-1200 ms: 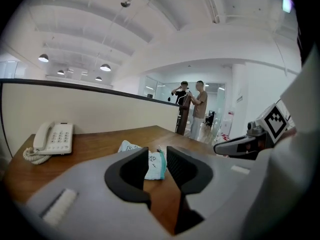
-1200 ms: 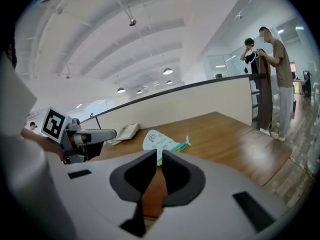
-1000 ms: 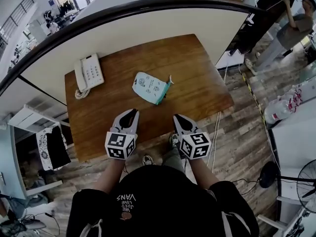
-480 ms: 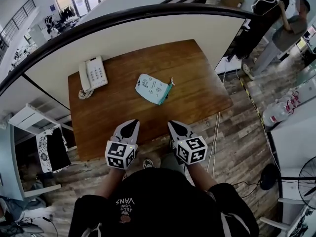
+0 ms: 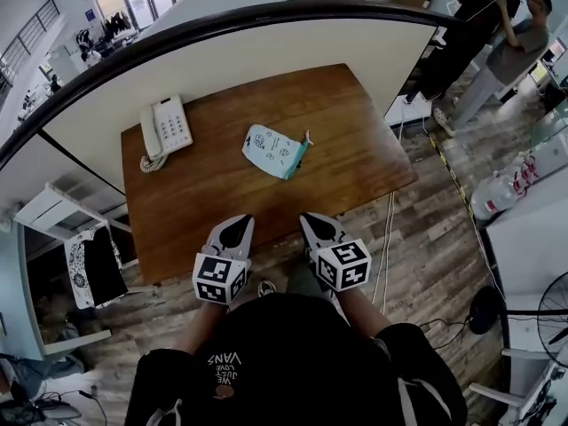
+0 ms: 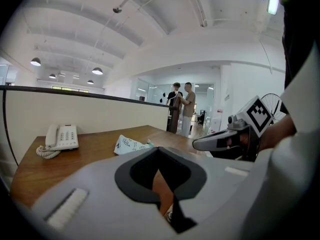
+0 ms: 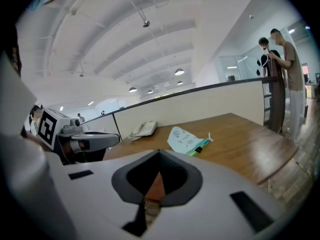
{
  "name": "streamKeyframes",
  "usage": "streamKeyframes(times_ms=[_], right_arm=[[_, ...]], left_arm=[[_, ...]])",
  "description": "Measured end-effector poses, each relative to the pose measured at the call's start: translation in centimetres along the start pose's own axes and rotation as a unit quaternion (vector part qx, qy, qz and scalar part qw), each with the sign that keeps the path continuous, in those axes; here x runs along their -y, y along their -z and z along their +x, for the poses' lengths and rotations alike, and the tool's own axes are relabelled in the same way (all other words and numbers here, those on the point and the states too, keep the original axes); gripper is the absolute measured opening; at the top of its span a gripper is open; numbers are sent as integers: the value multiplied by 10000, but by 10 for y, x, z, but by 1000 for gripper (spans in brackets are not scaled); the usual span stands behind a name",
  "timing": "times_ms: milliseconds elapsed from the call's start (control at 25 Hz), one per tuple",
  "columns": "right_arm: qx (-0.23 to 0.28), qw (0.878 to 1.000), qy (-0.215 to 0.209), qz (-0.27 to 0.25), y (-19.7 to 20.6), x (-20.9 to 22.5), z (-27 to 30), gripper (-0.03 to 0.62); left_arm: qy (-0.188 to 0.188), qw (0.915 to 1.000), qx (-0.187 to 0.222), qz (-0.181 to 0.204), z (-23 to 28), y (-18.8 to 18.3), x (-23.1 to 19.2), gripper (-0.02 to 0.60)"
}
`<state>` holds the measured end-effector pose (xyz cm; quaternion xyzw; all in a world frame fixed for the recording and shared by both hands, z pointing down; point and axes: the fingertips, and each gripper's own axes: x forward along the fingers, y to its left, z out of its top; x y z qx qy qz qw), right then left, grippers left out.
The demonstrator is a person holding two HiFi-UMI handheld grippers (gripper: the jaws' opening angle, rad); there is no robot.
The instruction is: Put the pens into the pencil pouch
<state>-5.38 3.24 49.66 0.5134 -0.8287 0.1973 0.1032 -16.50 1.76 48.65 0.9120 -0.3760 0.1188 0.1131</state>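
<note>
pouch (image 5: 273, 151) print too small, bystander (image 5: 472, 27) cropped

Open-plan office: desk phone (image 5: 164, 129), partition (image 5: 266, 56).

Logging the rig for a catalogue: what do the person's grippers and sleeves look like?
The left gripper and right gripper have pale grey tapering shells, dark round the jaws, each bearing a white cube with black square markers. The sleeves are black.
</note>
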Motion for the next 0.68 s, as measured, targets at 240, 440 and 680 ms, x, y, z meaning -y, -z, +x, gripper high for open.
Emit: streamKeyframes(times_ms=[240,440,680], right_arm=[[-45,10000,29,-35,1,2,0,12],[-79,9999,57,-53,3,7,-1,12],[-80,9999,81,-53,3,12,1,12]], left_arm=[[44,10000,2,-67,3,2,2,11],[68,10000,-18,-59,8,2,4,11],[82,10000,3,-56,14,1,3,11]])
